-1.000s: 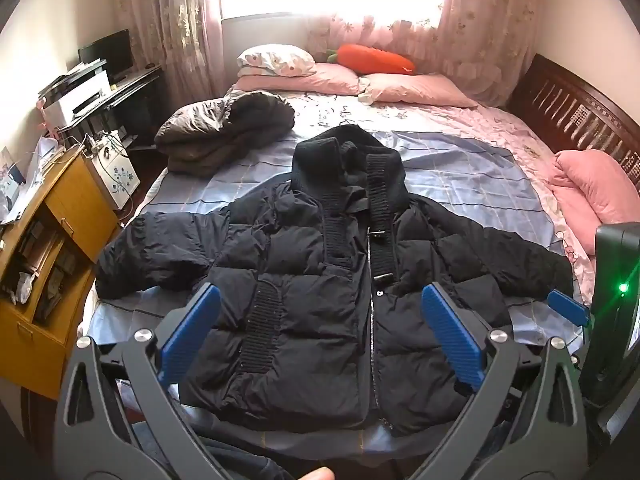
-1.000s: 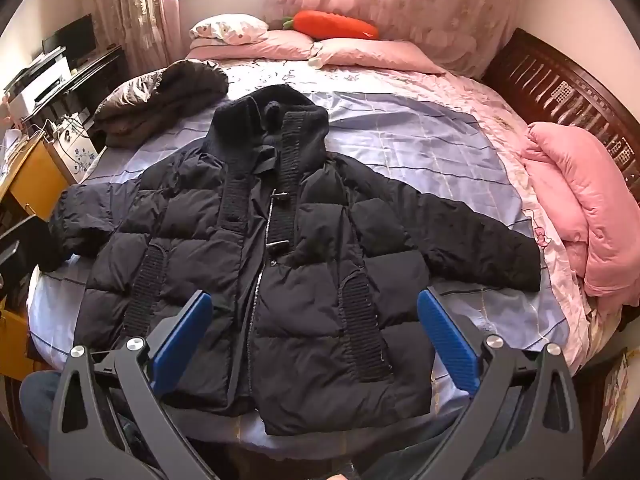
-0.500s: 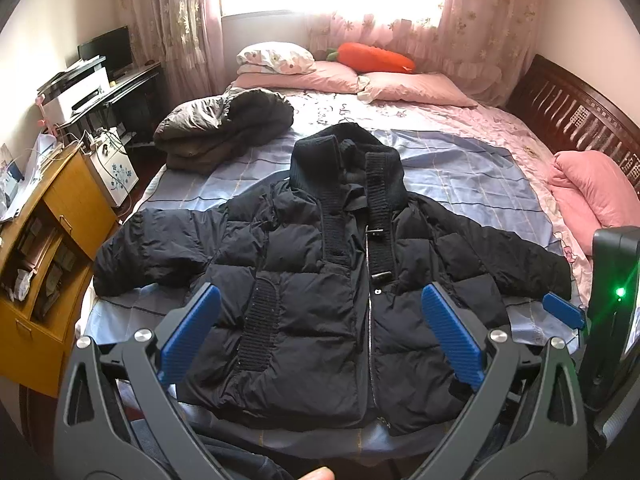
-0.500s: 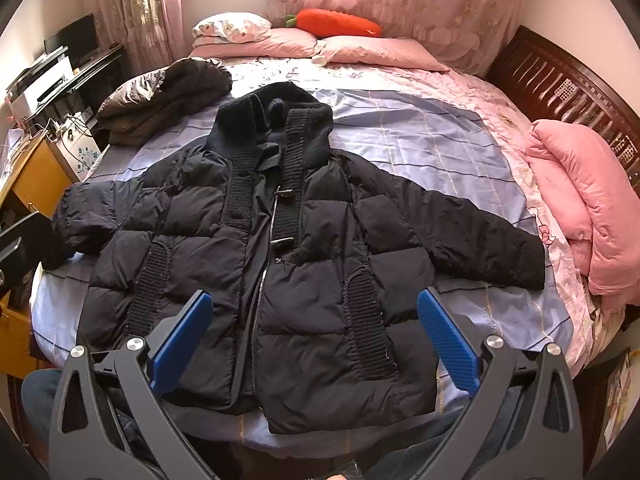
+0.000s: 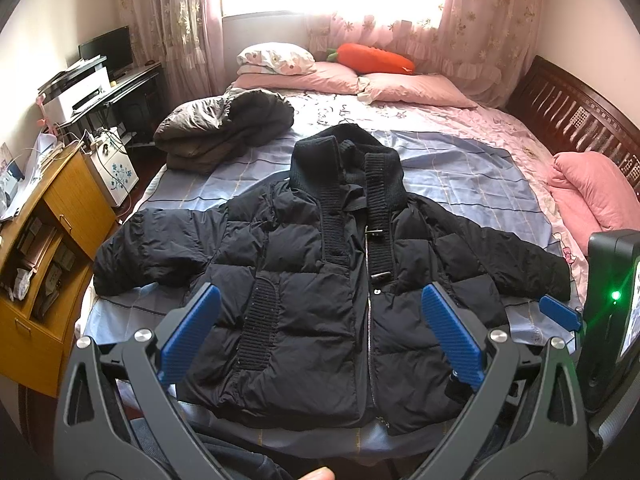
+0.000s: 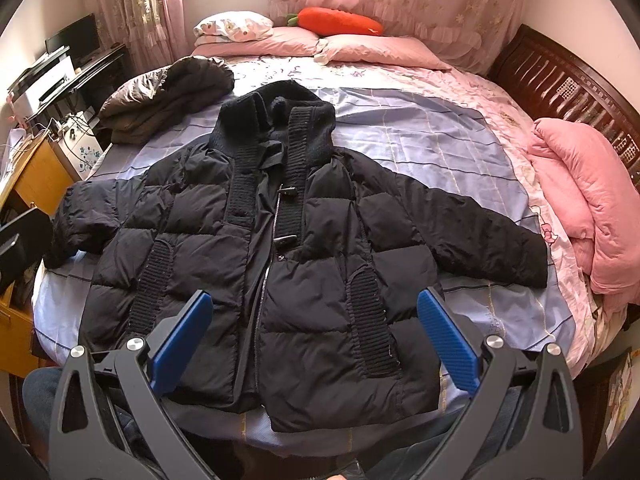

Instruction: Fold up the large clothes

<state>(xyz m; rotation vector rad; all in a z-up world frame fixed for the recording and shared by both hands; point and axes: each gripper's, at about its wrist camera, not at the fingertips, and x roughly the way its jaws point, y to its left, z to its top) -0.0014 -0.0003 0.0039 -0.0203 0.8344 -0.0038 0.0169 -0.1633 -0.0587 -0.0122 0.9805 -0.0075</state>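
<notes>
A black hooded puffer jacket (image 5: 320,300) lies front-up and spread flat on the lilac striped sheet (image 5: 460,184) of the bed (image 6: 420,80). Its long axis runs from the hem at the near edge of the bed to the hood, which points away toward the pillows (image 5: 408,88) and window. Both sleeves reach out sideways and slightly toward the near edge. The shell is smooth quilted nylon in puffy squares, with ribbed knit bands down the placket, around the hood and along both pocket openings; the zip is closed at the bottom, and two toggle fasteners sit beside it at chest height.

The left gripper (image 5: 320,336) hangs above the hem with its ridged blue pads (image 5: 188,336) spread wide, clasping nothing. The right gripper (image 6: 312,344) is likewise released over the lower right front, its pads (image 6: 448,340) well apart and off the fabric.

A crumpled dark brown jacket (image 5: 224,132) lies beyond the left sleeve, a carrot-shaped plush (image 5: 372,58) rests on the pillows, and a folded pink quilt (image 6: 580,200) sits along the bed's right side.

Compared with half a second ago, the jacket sits a touch farther from both cameras; nothing else has shifted.
</notes>
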